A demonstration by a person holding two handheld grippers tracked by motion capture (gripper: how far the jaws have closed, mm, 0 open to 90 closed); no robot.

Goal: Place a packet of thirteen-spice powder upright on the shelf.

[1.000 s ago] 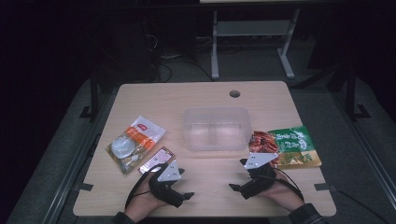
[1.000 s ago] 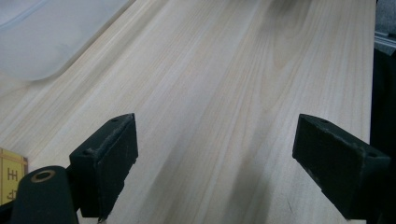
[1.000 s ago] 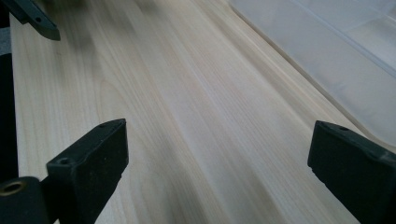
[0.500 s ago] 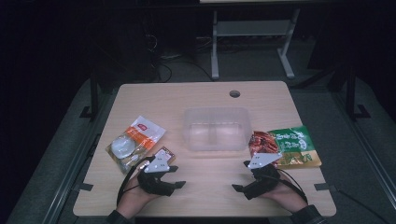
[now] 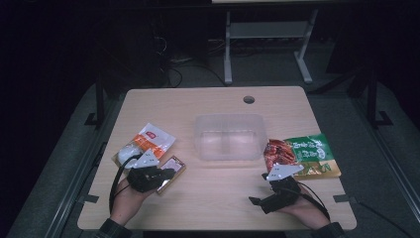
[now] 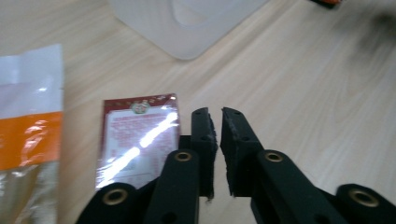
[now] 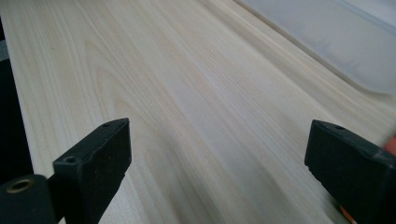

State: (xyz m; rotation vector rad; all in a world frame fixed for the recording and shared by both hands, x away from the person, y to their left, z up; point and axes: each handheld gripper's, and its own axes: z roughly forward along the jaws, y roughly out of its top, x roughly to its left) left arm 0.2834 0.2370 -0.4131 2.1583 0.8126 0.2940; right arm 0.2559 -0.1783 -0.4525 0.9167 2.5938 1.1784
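From the high view, my left gripper [image 5: 166,174] rests on the pale wooden surface [image 5: 218,198], its fingers over the small dark-red foil sachet with a white printed label [image 5: 172,168]. Behind it lies a white and orange plastic food pouch [image 5: 143,145]. The clear rectangular plastic container [image 5: 229,137] stands at the middle of the surface. My right gripper [image 5: 257,202] lies near the front edge, close to the red and green snack bag [image 5: 302,154], apart from it.

In the left gripper view, my fingers [image 6: 205,135] have just been closing and now stand clenched, only a thin slit between them, with nothing caught inside. The sachet [image 6: 135,140] lies flat just beside the left finger, outside the gap; whether it touches, I cannot tell. The pouch [image 6: 30,121] sits farther left, the container's corner [image 6: 187,23] ahead.

In the right gripper view, my fingers [image 7: 93,158] stand spread wide and released above bare wood [image 7: 187,116], with the container's wall [image 7: 336,42] off at the upper right.
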